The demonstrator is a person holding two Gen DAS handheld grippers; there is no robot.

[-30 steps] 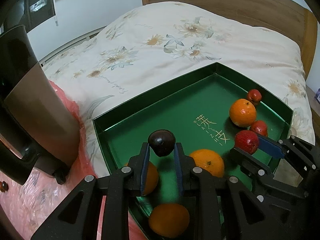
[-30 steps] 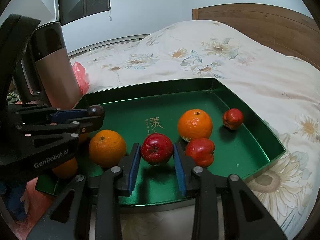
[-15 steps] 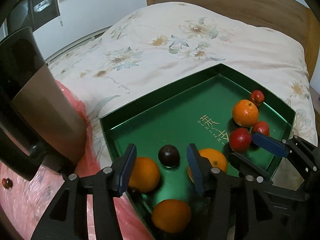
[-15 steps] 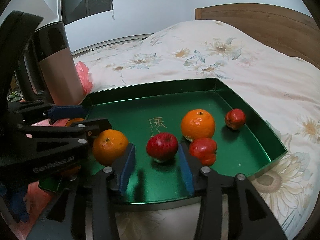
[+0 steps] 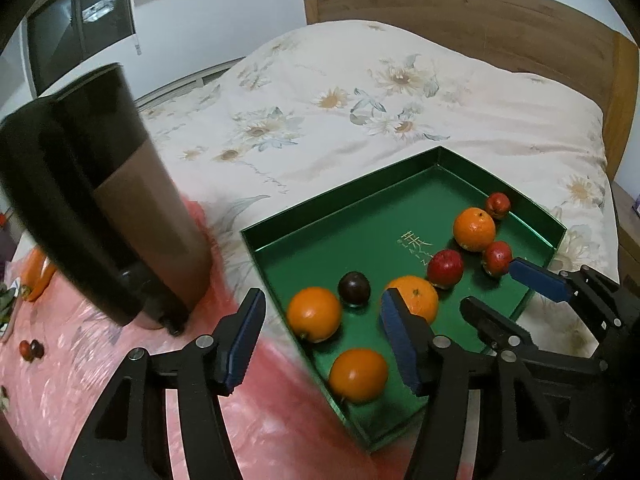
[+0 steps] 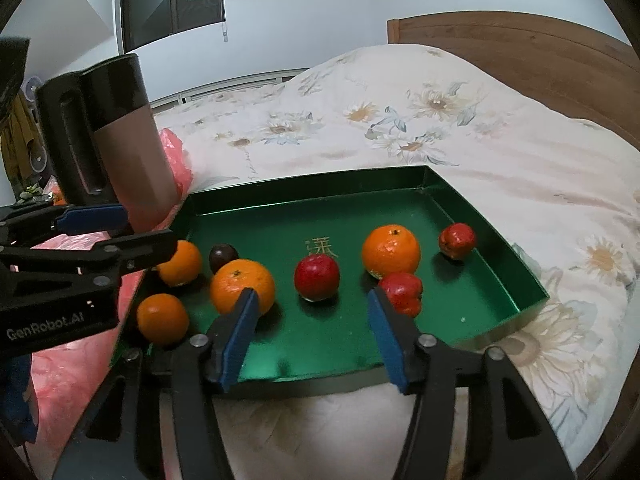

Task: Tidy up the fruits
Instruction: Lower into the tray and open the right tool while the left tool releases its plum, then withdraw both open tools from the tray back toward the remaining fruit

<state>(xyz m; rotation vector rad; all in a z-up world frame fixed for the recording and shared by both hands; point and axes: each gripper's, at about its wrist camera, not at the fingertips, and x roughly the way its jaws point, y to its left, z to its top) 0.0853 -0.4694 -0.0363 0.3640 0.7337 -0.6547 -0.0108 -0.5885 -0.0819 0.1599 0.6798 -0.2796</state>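
A green tray [image 5: 448, 164] [image 6: 500, 344] lies on the bed and holds several oranges, several red fruits and a dark plum [image 5: 353, 288] [image 6: 223, 256]. The red apple [image 6: 317, 278] [image 5: 445, 269] rests mid-tray beside a large orange [image 6: 391, 251]. My left gripper [image 5: 320, 332] is open and empty, pulled back above the tray's near corner, over two oranges [image 5: 315, 313]. My right gripper [image 6: 310, 324] is open and empty at the tray's front edge, just short of the apple. Each gripper shows in the other's view.
A tall dark-and-brown kettle [image 5: 100, 200] [image 6: 108, 140] stands left of the tray on a pink plastic sheet [image 5: 80, 360]. An orange fruit [image 5: 36, 272] and small dark red fruits [image 5: 30, 348] lie at far left. The wooden headboard [image 5: 480, 20] stands behind the floral bedspread [image 5: 360, 92].
My left gripper opened, let go of the dark plum in the tray and drew back. My right gripper opened, released the red apple and drew back.
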